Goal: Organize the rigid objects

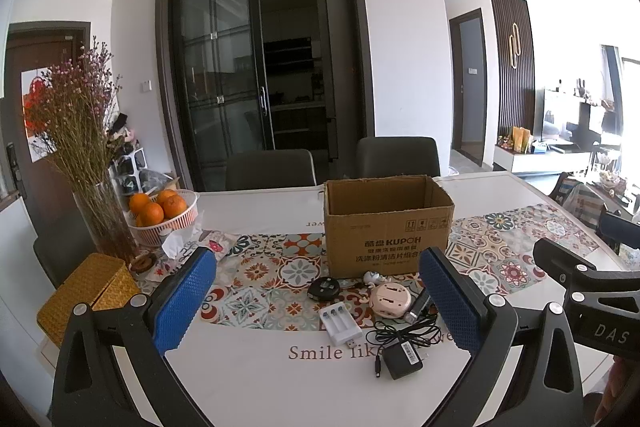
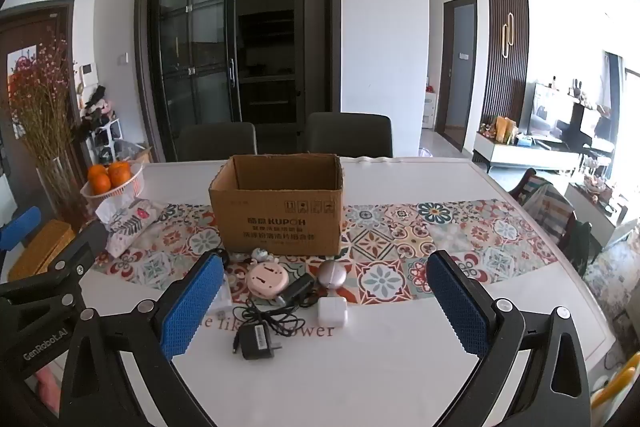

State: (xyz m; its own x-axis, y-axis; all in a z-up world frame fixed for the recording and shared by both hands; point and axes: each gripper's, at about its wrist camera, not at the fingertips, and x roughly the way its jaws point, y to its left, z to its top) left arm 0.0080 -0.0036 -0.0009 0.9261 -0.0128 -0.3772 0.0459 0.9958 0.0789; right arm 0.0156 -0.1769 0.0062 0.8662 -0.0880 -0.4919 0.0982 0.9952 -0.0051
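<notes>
A: Cardboard box (image 2: 280,207) stands open on the table (image 2: 400,367), and all the small things lie just in front of it. Nothing looks inside the box yet, so I judge the sorting is only at its first step

B: Both tools are open and hold nothing. The left tool (image 1: 320,301) and the right tool (image 2: 326,305) hang above the near edge of the table, on this side of the pile

A: What lies before the box?

B: Closest to the box, a small white figure (image 1: 371,277) and a black round thing (image 1: 323,287). Further from the box, a pink round device (image 2: 267,279), a silver ball-like thing (image 2: 332,275), a white battery charger (image 1: 340,323), a white square plug (image 2: 333,311) and, farthest from the box, a black adapter (image 2: 258,343) with a tangled cable

A: The next move, I think, is to lower one tool over one thing, close on it, and lift it over the box wall. The cable may drag its neighbours

B: Some parts are hidden. In the right wrist view the left finger (image 2: 192,301) covers the charger. The box floor I cannot see, and the dark long thing beside the pink device is hard to name
</notes>
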